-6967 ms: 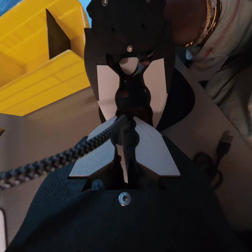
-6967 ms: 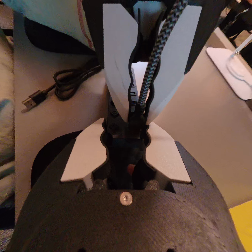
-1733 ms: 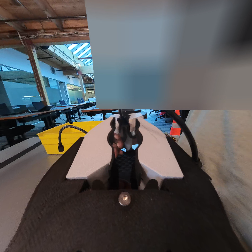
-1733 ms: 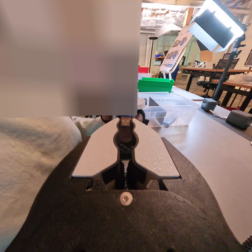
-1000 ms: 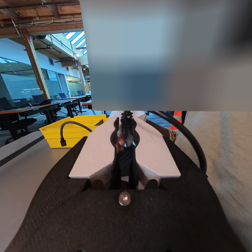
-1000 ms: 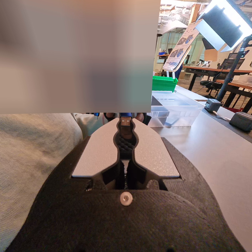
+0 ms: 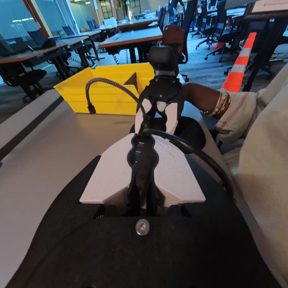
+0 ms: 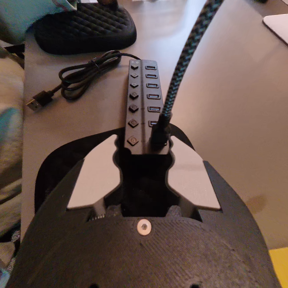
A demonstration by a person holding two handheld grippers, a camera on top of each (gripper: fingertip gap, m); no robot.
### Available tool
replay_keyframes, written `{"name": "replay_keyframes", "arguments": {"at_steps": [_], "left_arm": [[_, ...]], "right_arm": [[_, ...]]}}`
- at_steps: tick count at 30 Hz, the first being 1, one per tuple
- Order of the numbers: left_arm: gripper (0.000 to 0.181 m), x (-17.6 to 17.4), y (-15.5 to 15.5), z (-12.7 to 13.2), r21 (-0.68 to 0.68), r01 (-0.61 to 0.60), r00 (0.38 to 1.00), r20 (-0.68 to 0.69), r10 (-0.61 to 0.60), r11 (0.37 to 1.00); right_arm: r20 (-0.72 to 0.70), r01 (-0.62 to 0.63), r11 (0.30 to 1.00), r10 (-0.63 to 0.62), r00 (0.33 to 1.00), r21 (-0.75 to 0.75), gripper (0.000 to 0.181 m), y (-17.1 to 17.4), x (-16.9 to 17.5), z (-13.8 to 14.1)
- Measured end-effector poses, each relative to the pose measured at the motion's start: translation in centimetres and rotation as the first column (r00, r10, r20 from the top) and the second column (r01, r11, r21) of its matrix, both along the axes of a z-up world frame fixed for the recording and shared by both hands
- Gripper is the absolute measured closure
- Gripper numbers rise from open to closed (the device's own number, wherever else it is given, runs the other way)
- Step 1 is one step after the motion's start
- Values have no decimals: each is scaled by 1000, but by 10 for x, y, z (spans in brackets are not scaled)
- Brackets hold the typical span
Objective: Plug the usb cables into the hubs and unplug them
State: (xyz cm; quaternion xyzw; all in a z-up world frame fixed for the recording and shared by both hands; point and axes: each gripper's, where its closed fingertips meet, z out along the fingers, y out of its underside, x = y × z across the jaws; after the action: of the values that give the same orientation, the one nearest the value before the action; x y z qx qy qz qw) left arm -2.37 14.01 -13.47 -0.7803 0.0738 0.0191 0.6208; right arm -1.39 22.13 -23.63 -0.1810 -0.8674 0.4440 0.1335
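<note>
Rows of desks and office chairs fill the room behind our grey tabletop (image 7: 54,148), where a yellow bin (image 7: 109,99) stands at the far edge and an orange traffic cone (image 7: 240,62) rises off to the right.

Our left gripper (image 7: 142,137) is closed on a slim black hub (image 7: 140,155). Its blue ports face up between the fingers, and its smooth black cable (image 7: 194,154) arcs away to the right.

Beyond it our right gripper (image 8: 143,140) points down with its fingers spread wide and holds nothing. The fingertips flank the near end of a seven-port hub (image 8: 143,93) lying on the tabletop. We cannot tell whether they touch it.

A braided USB cable (image 8: 179,70) is plugged into that hub's nearest port. It climbs out of the right wrist view, and in the left wrist view its free plug (image 7: 92,109) hangs in front of the bin.

The seven-port hub's own coiled cable (image 8: 81,78) lies beside it, near a black cushioned pad (image 8: 85,28).
</note>
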Motion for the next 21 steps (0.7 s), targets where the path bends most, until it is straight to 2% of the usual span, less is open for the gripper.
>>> {"name": "replay_keyframes", "arguments": {"at_steps": [1, 7, 16, 21], "left_arm": [[166, -3, 3, -5, -20, 5, 1000, -4, -5, 1000], [166, -9, 19, -30, -139, 70, 994, -74, -81, 988], [166, -6, 34, -48, -197, 190, 974, -83, -210, 962], [166, -6, 37, -50, -214, 209, 972, -66, -227, 954]], "right_arm": [[2, -10, 1000, 10, 1000, 0, 127, -1, 2, 1], [-54, -9, 1000, 8, 999, -25, 127, -7, 5, 23], [-94, -23, 1000, 21, 995, -21, 127, -9, 9, 32], [-103, -26, 999, 24, 994, -19, 127, -9, 9, 32]]}}
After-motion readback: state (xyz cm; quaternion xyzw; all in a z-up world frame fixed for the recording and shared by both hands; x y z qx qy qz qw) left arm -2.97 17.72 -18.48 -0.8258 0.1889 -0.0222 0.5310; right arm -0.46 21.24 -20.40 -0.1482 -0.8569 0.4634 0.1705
